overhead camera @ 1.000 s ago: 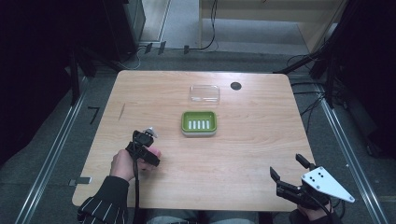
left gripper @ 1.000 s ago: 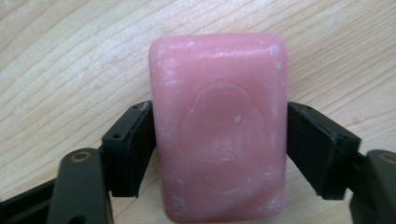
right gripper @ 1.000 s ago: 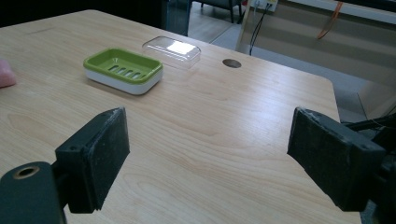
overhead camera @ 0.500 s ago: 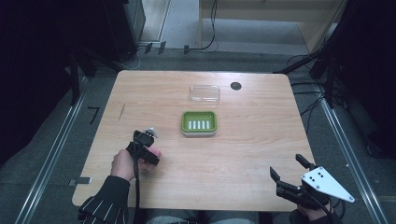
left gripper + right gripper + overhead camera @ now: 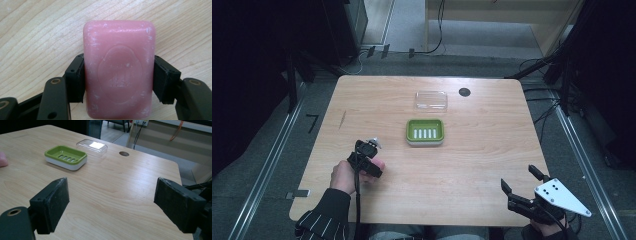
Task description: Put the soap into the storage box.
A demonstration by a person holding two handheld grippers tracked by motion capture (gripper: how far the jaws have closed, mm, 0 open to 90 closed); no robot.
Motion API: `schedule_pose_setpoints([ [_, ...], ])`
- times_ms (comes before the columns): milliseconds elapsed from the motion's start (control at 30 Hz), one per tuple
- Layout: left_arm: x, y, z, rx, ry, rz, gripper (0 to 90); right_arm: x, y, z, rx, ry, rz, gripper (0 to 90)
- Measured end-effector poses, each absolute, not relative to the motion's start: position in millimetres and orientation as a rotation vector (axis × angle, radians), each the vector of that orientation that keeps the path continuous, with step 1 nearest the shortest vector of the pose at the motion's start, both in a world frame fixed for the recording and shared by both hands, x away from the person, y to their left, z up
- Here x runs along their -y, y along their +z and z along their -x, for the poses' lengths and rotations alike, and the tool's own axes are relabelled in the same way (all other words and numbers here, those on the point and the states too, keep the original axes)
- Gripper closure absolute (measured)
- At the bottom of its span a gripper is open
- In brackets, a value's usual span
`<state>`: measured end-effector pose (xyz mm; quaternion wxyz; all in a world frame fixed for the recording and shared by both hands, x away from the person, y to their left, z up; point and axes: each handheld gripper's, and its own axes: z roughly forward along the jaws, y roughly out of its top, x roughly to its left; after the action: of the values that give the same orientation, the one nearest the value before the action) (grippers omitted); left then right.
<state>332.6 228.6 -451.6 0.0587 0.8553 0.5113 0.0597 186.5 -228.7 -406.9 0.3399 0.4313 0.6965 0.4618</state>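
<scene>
Dark surroundings enclosed a pale wooden bench point(image 5: 472, 165) with cables trailing on the floor beyond its far edge. Near the left front, the left tongs point(image 5: 117, 82) had just been closing and now pressed both pads against the long sides of a pink soap bar point(image 5: 119, 68), which lay flat on the wood; compared with a second earlier the hand had not shifted, only the jaws had drawn in. At the middle of the bench stood a green soap dish point(image 5: 425, 132), unoccupied, with a clear lid point(image 5: 431, 100) lying just beyond it and a dark round hole point(image 5: 464, 92) to the right of that lid. The right tongs point(image 5: 519, 182) hovered at the near right corner, jaws wide apart and holding nothing. In my judgement the grasp was complete, and lifting the bar towards the dish was the step due.
</scene>
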Motion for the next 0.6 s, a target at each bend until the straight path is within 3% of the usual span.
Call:
schedule_pose_setpoints([
  [600,-228.4,-445.5,-332.7,-1.470,0.165,-2.614,38.5,228.8,-406.9,-186.4,-1.812,1.205,-1.125,12.9],
])
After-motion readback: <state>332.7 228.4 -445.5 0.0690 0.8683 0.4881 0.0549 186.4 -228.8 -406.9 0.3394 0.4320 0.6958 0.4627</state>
